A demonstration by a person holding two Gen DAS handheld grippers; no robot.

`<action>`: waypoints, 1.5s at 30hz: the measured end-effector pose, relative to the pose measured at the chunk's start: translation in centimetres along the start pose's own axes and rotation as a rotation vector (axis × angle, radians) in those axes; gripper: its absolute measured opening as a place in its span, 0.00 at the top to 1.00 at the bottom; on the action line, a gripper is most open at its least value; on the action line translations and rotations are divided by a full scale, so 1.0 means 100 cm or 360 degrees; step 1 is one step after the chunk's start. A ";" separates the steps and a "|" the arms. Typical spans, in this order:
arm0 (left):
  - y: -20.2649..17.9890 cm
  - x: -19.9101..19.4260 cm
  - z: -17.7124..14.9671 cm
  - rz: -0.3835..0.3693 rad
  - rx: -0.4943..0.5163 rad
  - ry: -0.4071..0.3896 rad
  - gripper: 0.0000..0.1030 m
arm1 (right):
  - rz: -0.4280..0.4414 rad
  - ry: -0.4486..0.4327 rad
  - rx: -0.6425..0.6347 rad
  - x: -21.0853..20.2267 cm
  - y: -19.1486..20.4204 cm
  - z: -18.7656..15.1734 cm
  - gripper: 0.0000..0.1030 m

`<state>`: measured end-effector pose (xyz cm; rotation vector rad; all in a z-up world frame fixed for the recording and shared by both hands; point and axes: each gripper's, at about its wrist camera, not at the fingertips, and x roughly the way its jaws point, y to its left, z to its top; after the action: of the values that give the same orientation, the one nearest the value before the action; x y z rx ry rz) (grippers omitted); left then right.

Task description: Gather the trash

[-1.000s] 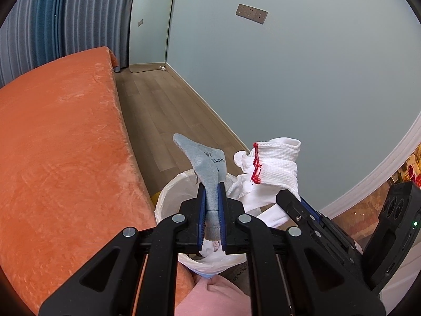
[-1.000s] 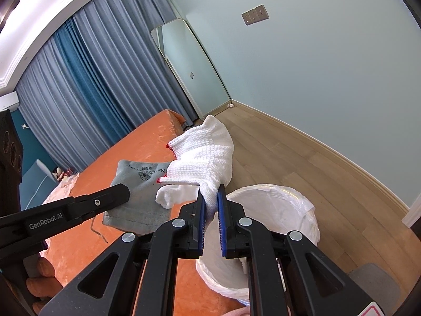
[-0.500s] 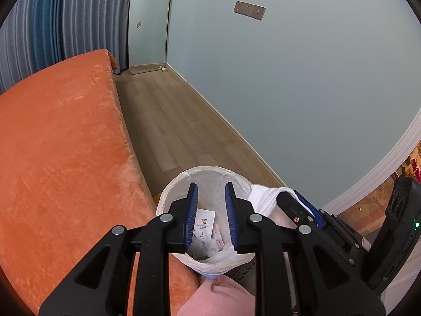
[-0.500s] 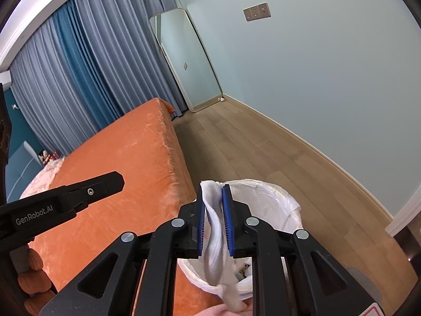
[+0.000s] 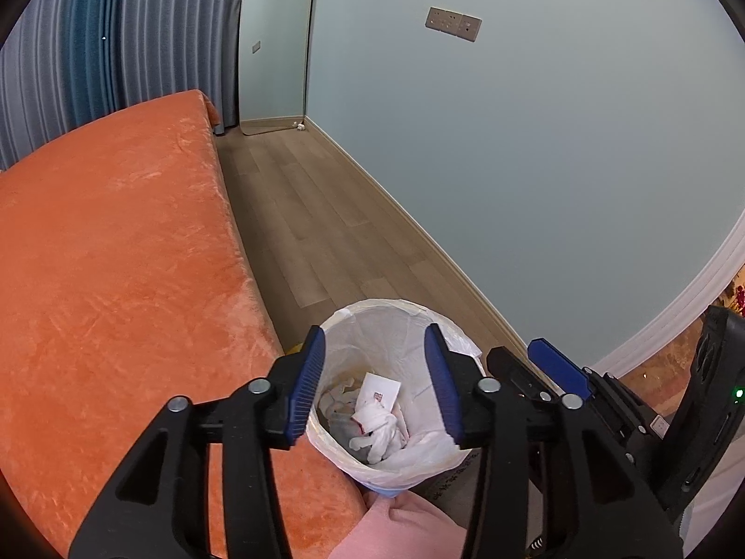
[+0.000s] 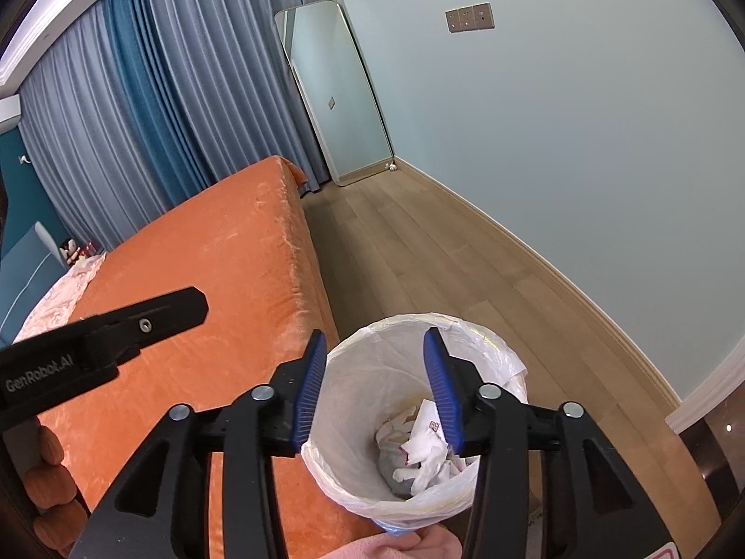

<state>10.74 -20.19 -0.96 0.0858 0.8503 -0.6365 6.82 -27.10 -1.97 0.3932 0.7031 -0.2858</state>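
A trash bin with a white plastic liner (image 5: 396,312) stands on the floor beside the orange bed; it also shows in the right wrist view (image 6: 372,480). Inside lie a white glove with red trim (image 5: 379,424), a grey cloth pouch (image 5: 342,426) and a paper card (image 5: 382,389). The glove (image 6: 426,459) and the grey pouch (image 6: 389,459) show in the right wrist view too. My left gripper (image 5: 375,384) is open and empty above the bin. My right gripper (image 6: 375,386) is open and empty above the bin, just right of the left one.
The orange bed (image 5: 107,279) fills the left side, right against the bin. A wooden floor (image 6: 419,256) runs between the bed and the pale blue wall. A mirror (image 6: 335,93) leans against the far wall beside blue curtains (image 6: 139,116).
Both grippers opened wide. The grey pouch dropped from the left gripper and the white glove from the right gripper into the bin.
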 end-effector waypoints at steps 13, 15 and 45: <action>0.021 -0.010 -0.016 0.0152 0.0051 -0.0056 0.34 | -0.0102 0.0000 -0.0235 -0.011 0.024 -0.012 0.27; 0.023 -0.013 -0.020 0.0193 0.0056 -0.0072 0.30 | -0.0123 0.0015 -0.0278 -0.013 0.029 -0.016 0.27; 0.069 -0.028 -0.081 0.0517 -0.0004 -0.0069 0.10 | -0.0180 0.0129 -0.0346 -0.023 0.049 -0.064 0.06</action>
<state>7.73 -10.69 -5.54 0.2029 0.7743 -0.3307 3.41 -19.60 -3.60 0.1590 0.8285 -0.2979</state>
